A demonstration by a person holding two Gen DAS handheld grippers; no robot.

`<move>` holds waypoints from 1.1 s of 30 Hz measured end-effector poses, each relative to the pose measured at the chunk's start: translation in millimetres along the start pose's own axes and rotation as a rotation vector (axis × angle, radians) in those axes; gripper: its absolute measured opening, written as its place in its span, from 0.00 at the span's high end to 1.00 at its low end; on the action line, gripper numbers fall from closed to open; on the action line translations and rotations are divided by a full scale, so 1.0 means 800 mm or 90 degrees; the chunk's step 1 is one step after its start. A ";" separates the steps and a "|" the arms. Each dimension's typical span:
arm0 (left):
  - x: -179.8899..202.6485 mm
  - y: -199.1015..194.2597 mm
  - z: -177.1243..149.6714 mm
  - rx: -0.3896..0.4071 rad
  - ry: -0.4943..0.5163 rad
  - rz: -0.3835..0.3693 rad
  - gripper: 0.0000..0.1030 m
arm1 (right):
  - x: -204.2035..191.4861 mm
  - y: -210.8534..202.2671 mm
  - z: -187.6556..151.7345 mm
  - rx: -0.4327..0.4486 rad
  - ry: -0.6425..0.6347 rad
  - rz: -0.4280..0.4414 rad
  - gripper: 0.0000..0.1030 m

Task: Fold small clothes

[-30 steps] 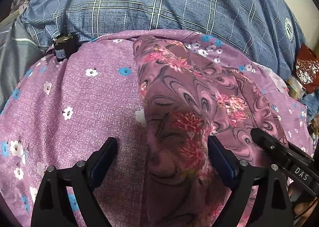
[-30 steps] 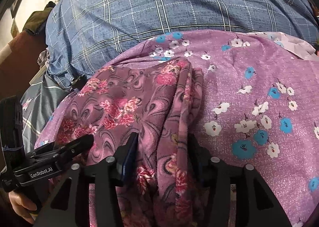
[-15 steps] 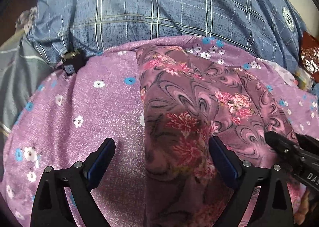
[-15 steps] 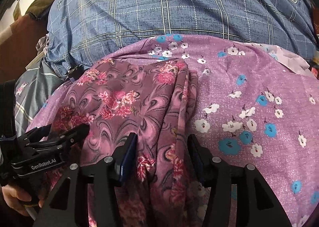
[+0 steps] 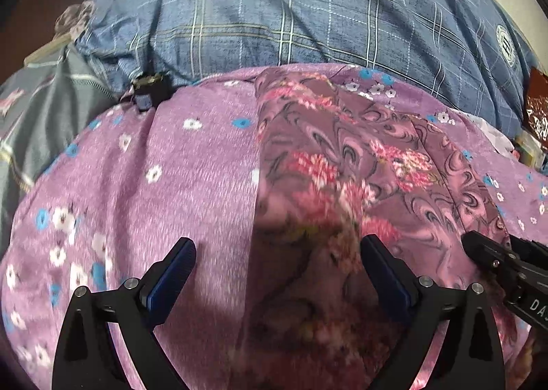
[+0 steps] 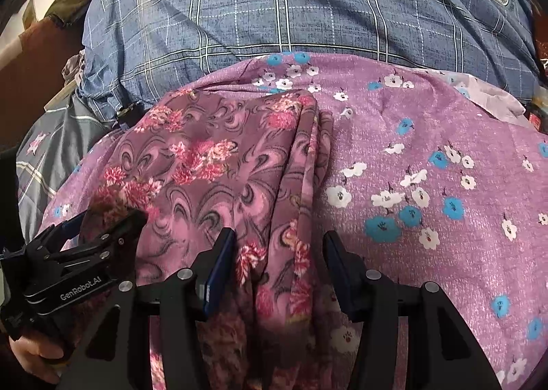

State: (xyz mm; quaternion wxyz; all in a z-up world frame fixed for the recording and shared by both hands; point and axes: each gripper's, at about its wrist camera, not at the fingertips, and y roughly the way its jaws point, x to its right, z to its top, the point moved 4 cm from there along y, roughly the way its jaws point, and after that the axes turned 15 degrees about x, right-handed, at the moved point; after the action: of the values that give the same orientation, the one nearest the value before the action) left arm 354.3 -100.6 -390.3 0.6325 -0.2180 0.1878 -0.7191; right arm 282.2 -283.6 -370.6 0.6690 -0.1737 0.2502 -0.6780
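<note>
A mauve garment with pink flowers and swirls [image 5: 342, 164] lies folded lengthwise on a purple flowered cloth [image 5: 164, 184]. It also shows in the right wrist view [image 6: 219, 171]. My left gripper [image 5: 277, 263] is open wide, its jaws straddling the garment's near left edge. My right gripper [image 6: 279, 249] is open, its jaws on either side of the garment's bunched right fold. Each gripper shows at the edge of the other's view.
A blue plaid cover [image 5: 308, 13] rises behind the purple cloth [image 6: 428, 157]. A small dark clip [image 5: 150, 90] sits at the cloth's far left edge. Grey bedding [image 5: 41, 116] lies at left. A shiny brown packet [image 5: 537, 105] is at far right.
Both grippers have drawn back toward me, so more of the blue cover shows. Both stay open. The garment lies much as before.
</note>
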 end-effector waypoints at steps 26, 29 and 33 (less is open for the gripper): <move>0.007 -0.206 -0.050 0.076 0.092 0.068 0.05 | -0.017 -0.082 -0.059 0.030 -0.052 -0.099 0.49; 0.012 -0.258 -0.055 0.113 0.113 0.066 0.05 | -0.022 -0.115 -0.066 0.055 -0.061 -0.115 0.49; 0.010 -0.320 -0.060 0.161 0.121 0.070 0.05 | -0.032 -0.172 -0.069 0.099 -0.071 -0.125 0.49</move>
State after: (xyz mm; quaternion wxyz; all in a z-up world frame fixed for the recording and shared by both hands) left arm 114.9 -75.9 -289.9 0.6730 -0.0568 0.1662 -0.7185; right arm 138.9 -254.7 -334.6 0.6237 -0.1823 0.1414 -0.7468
